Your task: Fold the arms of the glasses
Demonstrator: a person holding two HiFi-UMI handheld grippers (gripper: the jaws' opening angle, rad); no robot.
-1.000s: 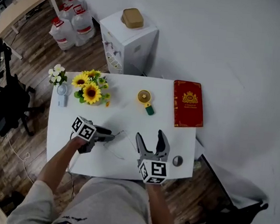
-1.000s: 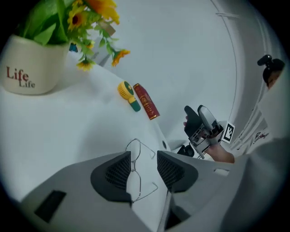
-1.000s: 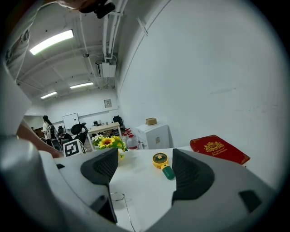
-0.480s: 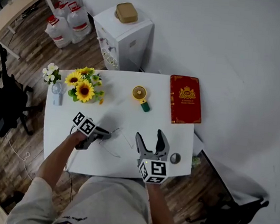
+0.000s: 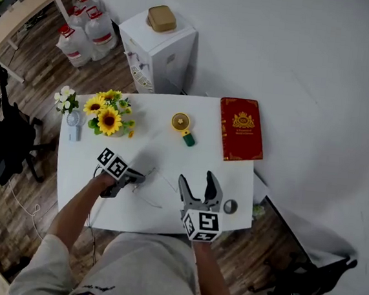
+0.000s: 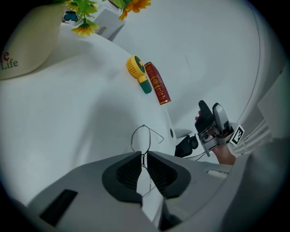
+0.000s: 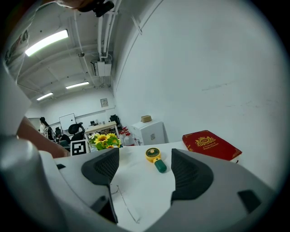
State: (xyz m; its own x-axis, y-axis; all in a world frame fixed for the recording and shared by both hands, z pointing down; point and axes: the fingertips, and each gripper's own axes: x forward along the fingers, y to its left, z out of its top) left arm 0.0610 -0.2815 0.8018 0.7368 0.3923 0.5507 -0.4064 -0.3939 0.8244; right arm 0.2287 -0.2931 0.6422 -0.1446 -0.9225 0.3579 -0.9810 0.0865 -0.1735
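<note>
left gripper (image 6: pixel 144 157): we are pinching the thin wire frame of the glasses (image 6: pixel 141 136) between its pads. The jaws have just been closing and are now standing almost together on the wire.
glasses: they are lying low on the white worktop (image 5: pixel 164 154), toward its front edge, between the two grippers (one round rim is poking out past the left gripper's tips, with a thin arm angling off to the side).
right gripper (image 7: pixel 147 170): we are holding it with its jaws spread wide and nothing between the pads. It is pointing across the worktop just to the right of the glasses, and in its own view the wire is lying below its left jaw.
fan (image 5: pixel 182 126): the yellow hand fan with the green handle is lying at the back middle of the worktop, well apart from the glasses.
book (image 5: pixel 241 129): the red book is lying flat at the back right corner.
sunflowers (image 5: pixel 108 117): they are standing at the back left.
small round thing (image 5: pixel 230 206): it is sitting near the right front edge, beside the right gripper. We cannot tell what it is.
</note>
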